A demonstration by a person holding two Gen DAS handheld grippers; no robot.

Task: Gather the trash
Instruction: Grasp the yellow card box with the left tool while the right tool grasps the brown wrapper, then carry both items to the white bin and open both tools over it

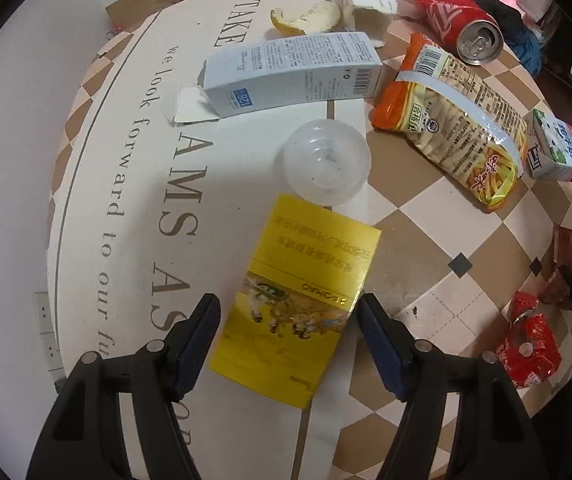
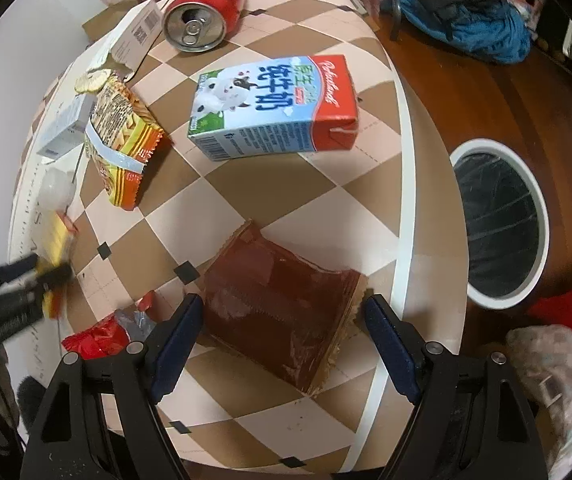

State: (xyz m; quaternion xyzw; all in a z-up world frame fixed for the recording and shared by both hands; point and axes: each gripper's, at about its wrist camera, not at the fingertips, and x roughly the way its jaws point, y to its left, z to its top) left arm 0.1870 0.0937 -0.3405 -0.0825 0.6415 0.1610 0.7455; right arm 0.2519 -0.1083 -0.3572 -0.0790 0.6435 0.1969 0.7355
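A yellow box (image 1: 306, 292) lies flat on the table between the fingers of my left gripper (image 1: 289, 301). The jaws stand open, with a slim gap on the left side and the right pad at the box's corner. In the right wrist view a brown wrapper (image 2: 277, 292) lies near the table's edge between the fingers of my right gripper (image 2: 282, 301). That gripper is open too, its pads close beside the wrapper's two sides. A bin with a white rim (image 2: 482, 145) and a dark liner stands on the floor to the right of the table.
Also on the checked tablecloth (image 2: 245, 188): a clear plastic cup (image 1: 326, 162), a white carton (image 1: 294, 72), a snack bag (image 1: 446, 120), a red can (image 2: 205, 4), a milk carton (image 2: 273, 100), a piece of peel (image 1: 306, 20) and a red wrapper (image 2: 93, 338). Blue cloth (image 2: 486, 32) lies beyond.
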